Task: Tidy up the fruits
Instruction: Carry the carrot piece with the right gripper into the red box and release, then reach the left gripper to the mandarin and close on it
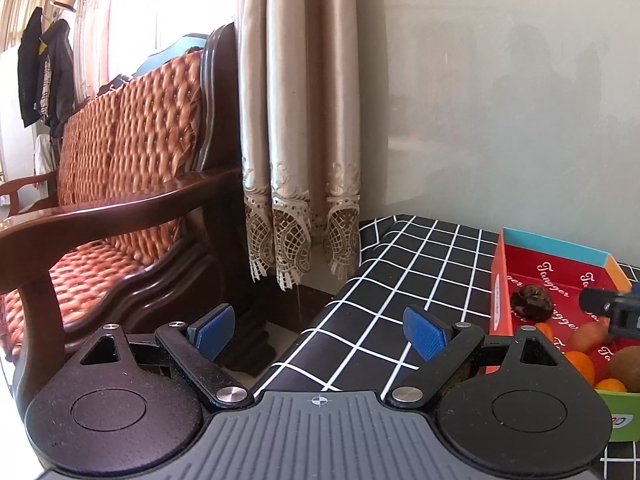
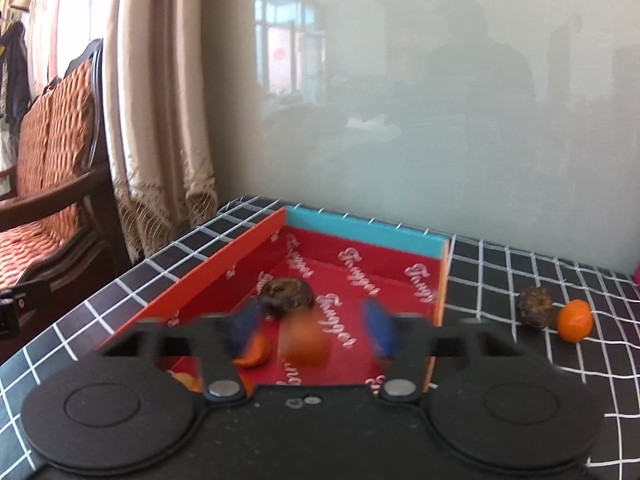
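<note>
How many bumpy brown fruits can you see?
2. One brown fruit lies inside the red box, near its middle. The other brown fruit sits on the checked tablecloth right of the box, touching an orange. The tongs may hide more.

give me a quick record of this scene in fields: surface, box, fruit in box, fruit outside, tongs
surface: table with a black and white checked cloth
box: red box, open top, blue far wall
fruit in box: dark wrinkled fruit, an orange one blurred between the right tongs' pads, another orange piece at its left
fruit outside: dark wrinkled fruit beside a tangerine, on the cloth right of the box
left tongs: open, nothing between, over the table's left edge
right tongs: open, over the box
</note>
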Motion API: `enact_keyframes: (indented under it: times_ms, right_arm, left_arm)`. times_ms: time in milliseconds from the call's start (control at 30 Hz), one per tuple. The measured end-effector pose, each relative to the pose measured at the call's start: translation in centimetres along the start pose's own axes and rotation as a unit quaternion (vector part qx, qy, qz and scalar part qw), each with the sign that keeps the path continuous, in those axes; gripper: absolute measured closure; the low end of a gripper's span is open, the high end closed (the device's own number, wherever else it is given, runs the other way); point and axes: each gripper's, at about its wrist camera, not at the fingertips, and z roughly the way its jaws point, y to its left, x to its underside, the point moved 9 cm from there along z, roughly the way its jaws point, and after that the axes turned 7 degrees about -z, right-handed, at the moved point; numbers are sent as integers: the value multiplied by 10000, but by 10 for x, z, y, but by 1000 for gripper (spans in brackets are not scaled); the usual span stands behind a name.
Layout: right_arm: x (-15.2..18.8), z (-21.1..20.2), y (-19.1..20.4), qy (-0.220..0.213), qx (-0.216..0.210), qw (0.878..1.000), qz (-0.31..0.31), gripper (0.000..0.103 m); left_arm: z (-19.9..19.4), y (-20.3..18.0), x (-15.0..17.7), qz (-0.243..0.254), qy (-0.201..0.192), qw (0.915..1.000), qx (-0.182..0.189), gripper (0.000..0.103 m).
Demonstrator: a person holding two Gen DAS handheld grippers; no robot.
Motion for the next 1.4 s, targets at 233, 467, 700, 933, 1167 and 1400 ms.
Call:
enact_keyframes:
  times_ms: [233,467,700,933,1167,1400]
  right_arm:
    - [-2,-5,-18,-38,210,9998,14,22]
    - [-3,-28,-61,-297,1209,9921,-151,0]
    - [8,-56,-129,-329,1872,9815,245,0]
    - [36,-76,-192,-93,1993,9749,990,0]
    - [53,-94,-230,-129,2207,9675,1229,0]
    - [71,-115,-266,-118,2496,9602,1249,0]
  left_arm:
    - [-1,-14,0,25,-11,10000,89,12]
    - [-10,-42,-2,85,-103,9995,284,12]
    - [-22,-79,-3,112,-171,9981,588,12]
    - [-36,-123,2,191,-251,9954,899,12]
    - [-48,-166,8,164,-163,9915,1282,12]
    - [-61,-216,21,564,-199,9838,1690,12]
